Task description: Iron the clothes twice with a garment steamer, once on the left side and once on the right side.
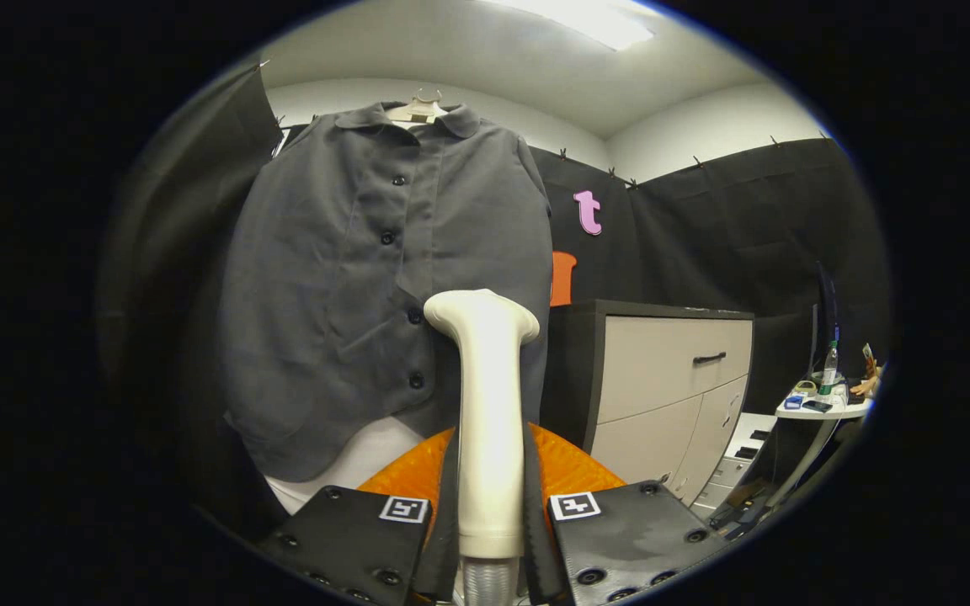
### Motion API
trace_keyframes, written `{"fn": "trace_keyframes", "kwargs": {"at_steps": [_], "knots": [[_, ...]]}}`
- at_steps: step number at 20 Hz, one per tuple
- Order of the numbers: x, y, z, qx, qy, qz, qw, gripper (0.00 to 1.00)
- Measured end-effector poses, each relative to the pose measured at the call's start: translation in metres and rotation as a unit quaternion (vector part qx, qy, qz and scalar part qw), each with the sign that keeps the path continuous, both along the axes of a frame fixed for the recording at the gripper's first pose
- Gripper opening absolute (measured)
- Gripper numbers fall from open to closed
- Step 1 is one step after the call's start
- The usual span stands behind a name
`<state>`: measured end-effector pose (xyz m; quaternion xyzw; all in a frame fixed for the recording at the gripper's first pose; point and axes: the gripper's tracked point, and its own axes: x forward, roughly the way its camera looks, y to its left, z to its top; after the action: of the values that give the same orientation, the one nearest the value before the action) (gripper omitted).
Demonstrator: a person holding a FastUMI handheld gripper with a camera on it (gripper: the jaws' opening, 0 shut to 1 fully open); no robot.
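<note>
A dark grey button-up shirt (350,286) hangs on a pale hanger (419,108) in front of the black booth wall. My gripper (489,488) is shut on the cream handle of the garment steamer (487,396), which stands upright between the fingers. The steamer's flat head sits over the lower right part of the shirt, beside the button placket; I cannot tell whether it touches the cloth. A ribbed hose (489,585) leaves the handle's base. The shirt's hem ends just above the fingers.
A cabinet (670,379) with beige drawers and a dark top stands to the right of the shirt. Further right is a small white table (818,410) holding a bottle and small items, with a person's hand at it. A white surface shows below the hem.
</note>
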<state>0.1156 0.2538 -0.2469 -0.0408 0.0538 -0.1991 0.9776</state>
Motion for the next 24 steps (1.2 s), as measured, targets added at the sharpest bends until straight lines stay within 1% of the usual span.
{"fn": "trace_keyframes", "kwargs": {"at_steps": [5, 7, 10, 12, 14, 16, 19, 24], "knots": [[0.024, 0.018, 0.071, -0.029, -0.042, -0.001, 0.999, 0.39], [0.034, 0.035, 0.102, -0.044, -0.068, 0.009, 0.997, 0.39], [0.049, 0.064, 0.132, -0.079, -0.087, 0.026, 0.993, 0.39], [0.064, 0.088, 0.144, -0.070, -0.097, 0.052, 0.991, 0.39], [0.078, 0.110, 0.155, -0.064, -0.109, 0.075, 0.989, 0.39], [0.088, 0.127, 0.160, -0.066, -0.114, 0.088, 0.987, 0.39], [0.107, 0.156, 0.156, -0.040, -0.106, 0.117, 0.987, 0.39], [0.119, 0.173, 0.146, -0.041, -0.092, 0.122, 0.987, 0.39]]}}
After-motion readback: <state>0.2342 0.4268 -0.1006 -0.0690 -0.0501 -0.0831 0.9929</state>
